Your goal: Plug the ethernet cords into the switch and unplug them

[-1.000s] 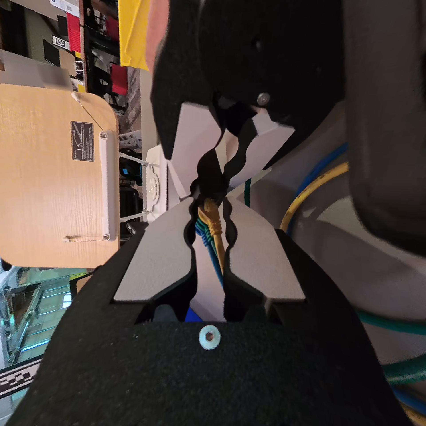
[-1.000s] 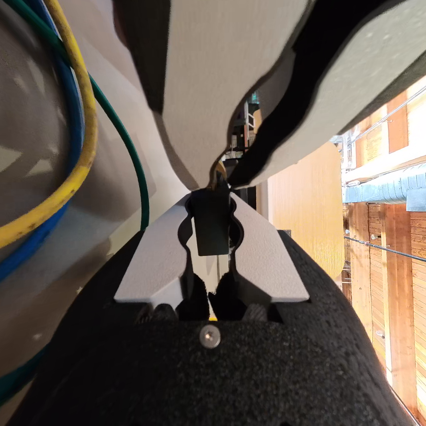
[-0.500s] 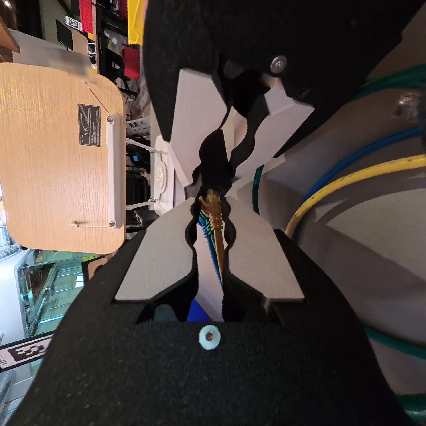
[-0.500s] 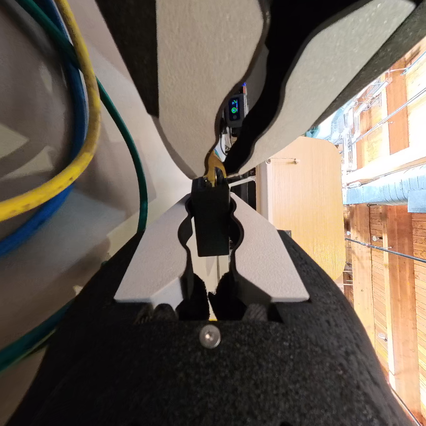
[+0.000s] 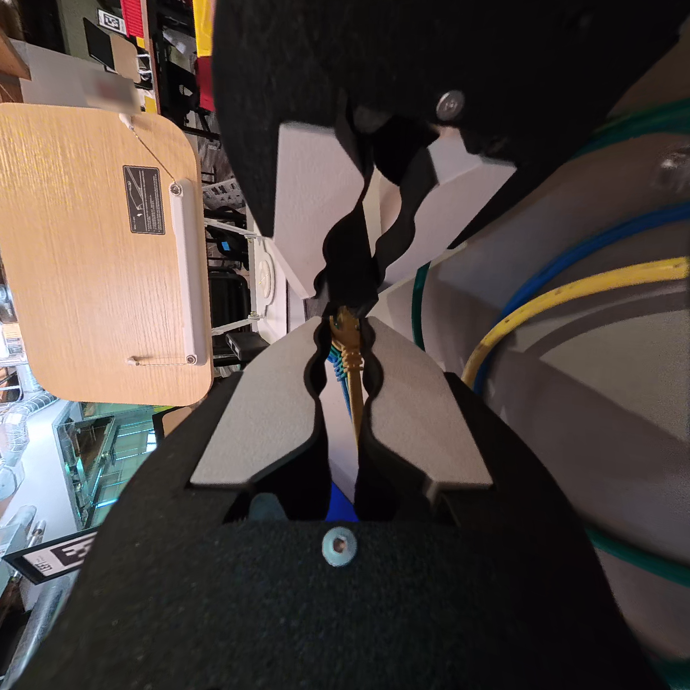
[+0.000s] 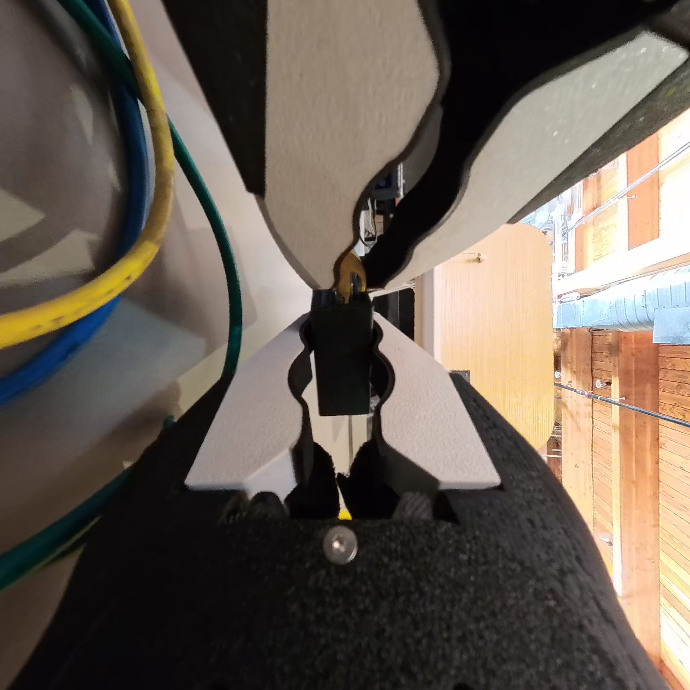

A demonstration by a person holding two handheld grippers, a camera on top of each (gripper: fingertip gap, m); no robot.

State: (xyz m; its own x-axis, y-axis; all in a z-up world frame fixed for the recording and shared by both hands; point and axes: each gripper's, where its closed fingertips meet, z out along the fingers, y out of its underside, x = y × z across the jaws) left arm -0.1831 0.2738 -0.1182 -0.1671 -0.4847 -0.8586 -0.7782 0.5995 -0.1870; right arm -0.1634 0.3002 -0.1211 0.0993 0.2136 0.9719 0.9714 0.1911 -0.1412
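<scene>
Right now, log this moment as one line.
left gripper: shut on yellow cord | right gripper: shut on switch | plug at port

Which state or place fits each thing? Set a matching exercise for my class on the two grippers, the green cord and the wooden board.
Things:
1. left gripper
2. right gripper
3. green cord
4. wooden board

States or places:
A. closed on the black switch
B. loose, curving beside the grippers
C. gripping the yellow cord's plug
D. in the background, bearing a dark sticker

Pairs: 1-C, 2-A, 3-B, 4-D
</scene>
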